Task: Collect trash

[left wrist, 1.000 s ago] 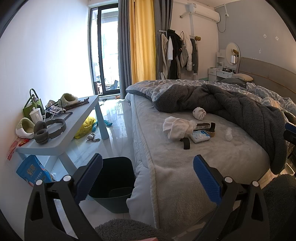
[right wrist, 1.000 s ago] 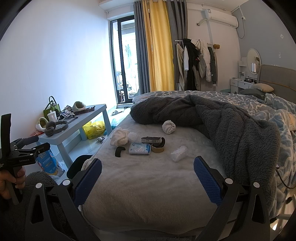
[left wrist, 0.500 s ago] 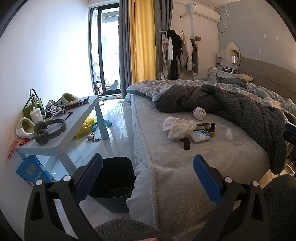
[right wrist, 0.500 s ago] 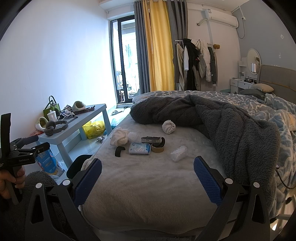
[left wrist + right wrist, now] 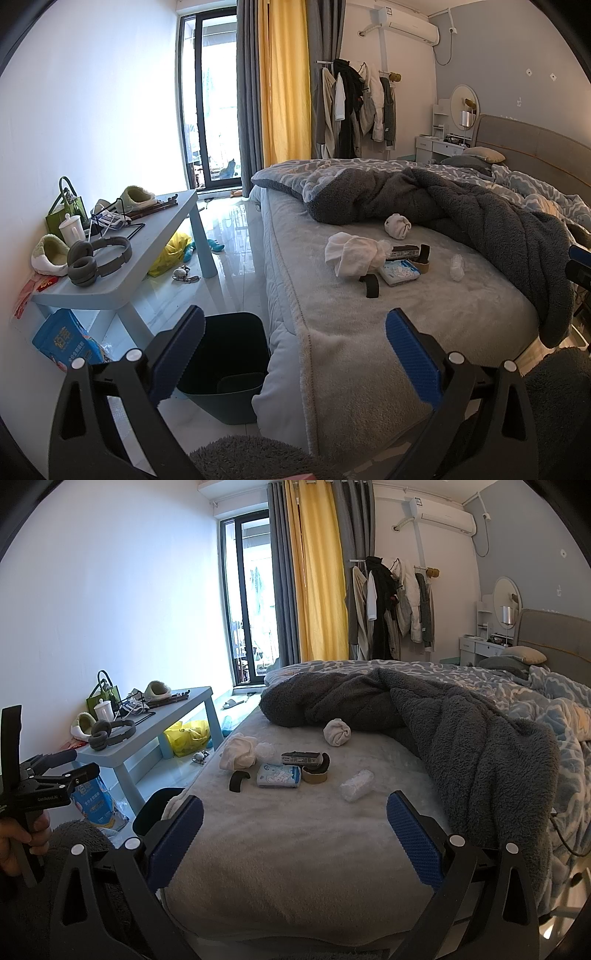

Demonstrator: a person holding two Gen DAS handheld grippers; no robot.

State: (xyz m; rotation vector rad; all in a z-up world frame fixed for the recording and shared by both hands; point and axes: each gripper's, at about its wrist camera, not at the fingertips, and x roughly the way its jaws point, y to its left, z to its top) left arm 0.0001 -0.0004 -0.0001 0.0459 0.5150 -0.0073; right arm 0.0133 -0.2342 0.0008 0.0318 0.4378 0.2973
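Trash lies on the grey bed point(image 5: 295, 830): a crumpled white wrapper point(image 5: 356, 785), a blue tissue pack point(image 5: 279, 775), a tape roll point(image 5: 314, 775), a dark packet point(image 5: 300, 757), a black curved piece point(image 5: 238, 780), a white cloth point(image 5: 238, 752) and a balled sock point(image 5: 336, 731). The same pile shows in the left wrist view, with the tissue pack point(image 5: 400, 271) among it. A dark bin point(image 5: 225, 365) stands on the floor beside the bed. My left gripper point(image 5: 295, 354) is open and empty above the bin and bed edge. My right gripper point(image 5: 295, 834) is open and empty before the bed's foot.
A light blue low table point(image 5: 122, 258) at the left holds headphones point(image 5: 98, 254), a mug, slippers and a green bag. A blue package point(image 5: 66, 341) and a yellow bag point(image 5: 171, 253) lie on the floor. A dark blanket point(image 5: 461, 731) covers the bed's right side.
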